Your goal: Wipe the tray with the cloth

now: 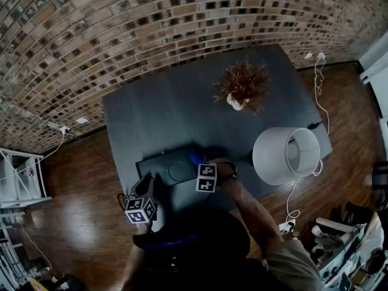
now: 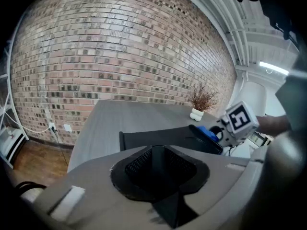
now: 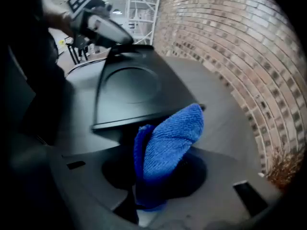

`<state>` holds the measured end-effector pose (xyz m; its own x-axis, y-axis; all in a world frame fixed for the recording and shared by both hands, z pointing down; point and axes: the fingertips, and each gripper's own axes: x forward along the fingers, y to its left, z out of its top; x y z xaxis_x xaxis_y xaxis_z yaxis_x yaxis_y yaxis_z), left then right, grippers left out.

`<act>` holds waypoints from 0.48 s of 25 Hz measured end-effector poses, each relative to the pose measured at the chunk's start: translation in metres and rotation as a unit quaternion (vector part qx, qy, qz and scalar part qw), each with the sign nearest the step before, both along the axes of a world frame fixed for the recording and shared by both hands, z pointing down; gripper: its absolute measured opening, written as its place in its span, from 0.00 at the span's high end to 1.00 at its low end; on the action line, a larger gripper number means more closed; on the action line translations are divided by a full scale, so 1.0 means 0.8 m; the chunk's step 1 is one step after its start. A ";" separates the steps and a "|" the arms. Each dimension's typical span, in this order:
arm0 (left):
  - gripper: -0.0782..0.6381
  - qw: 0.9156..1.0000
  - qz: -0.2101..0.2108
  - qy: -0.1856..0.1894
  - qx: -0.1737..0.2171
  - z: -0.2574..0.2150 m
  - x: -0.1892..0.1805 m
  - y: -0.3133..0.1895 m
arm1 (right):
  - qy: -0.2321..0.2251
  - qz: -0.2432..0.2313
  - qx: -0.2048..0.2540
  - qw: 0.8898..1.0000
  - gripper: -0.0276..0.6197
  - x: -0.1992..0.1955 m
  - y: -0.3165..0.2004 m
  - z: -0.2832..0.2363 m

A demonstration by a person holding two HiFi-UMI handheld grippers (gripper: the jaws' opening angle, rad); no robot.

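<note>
Right gripper [image 3: 148, 186]: its jaws pinch a blue cloth [image 3: 168, 138]. The cloth sticks up out of them in a soft fold.
Cloth: it is at one edge of the tray [image 3: 129, 85]. I cannot tell if it touches the tray.
Left gripper [image 2: 154, 169]: its jaws are pressed together. In the right gripper view its tip sits on the far corner of the tray and seems to nip the rim.
Tray: it is black and flat, with a low rim and a round dip in the middle. It lies on the table [image 1: 163, 111], at the side near the person, between the two grippers.
Table: it is big and dark grey, and its top is smooth and mostly bare.
On the table: a dry brown plant [image 1: 242, 85] in a small white pot stands near the far side. A white lamp shade [image 1: 285, 155] stands at the right, near the tray.
Wall: a brick wall [image 1: 121, 29] in brown and red runs behind the table.
Floor: it is dark shiny wood [image 1: 79, 205]. A white cord [image 1: 319, 83] lies on it at the right.
Left side of the room: a white shelf [image 1: 18, 177] stands by the wall.
</note>
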<state>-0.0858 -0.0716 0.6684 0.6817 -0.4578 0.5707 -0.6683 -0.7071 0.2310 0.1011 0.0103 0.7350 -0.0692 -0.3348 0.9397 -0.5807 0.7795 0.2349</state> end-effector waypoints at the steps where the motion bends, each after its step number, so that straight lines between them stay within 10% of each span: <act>1: 0.76 1.000 0.000 -0.001 0.000 0.001 -0.001 0.000 | 0.010 -0.026 -0.026 0.999 0.75 -0.012 0.031 0.002; 5: 0.76 1.000 -0.002 0.002 0.001 -0.002 -0.001 -0.002 | -0.014 -0.092 -0.111 0.989 0.75 -0.034 0.121 0.001; 12: 0.78 1.000 -0.004 -0.003 0.018 -0.004 -0.003 -0.006 | 0.044 0.084 0.058 0.994 0.75 0.079 -0.081 -0.018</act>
<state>-0.0884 -0.0762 0.6652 0.6738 -0.4840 0.5583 -0.6759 -0.7090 0.2011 0.1640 -0.0548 0.7208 0.0780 -0.4418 0.8937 -0.6736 0.6376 0.3739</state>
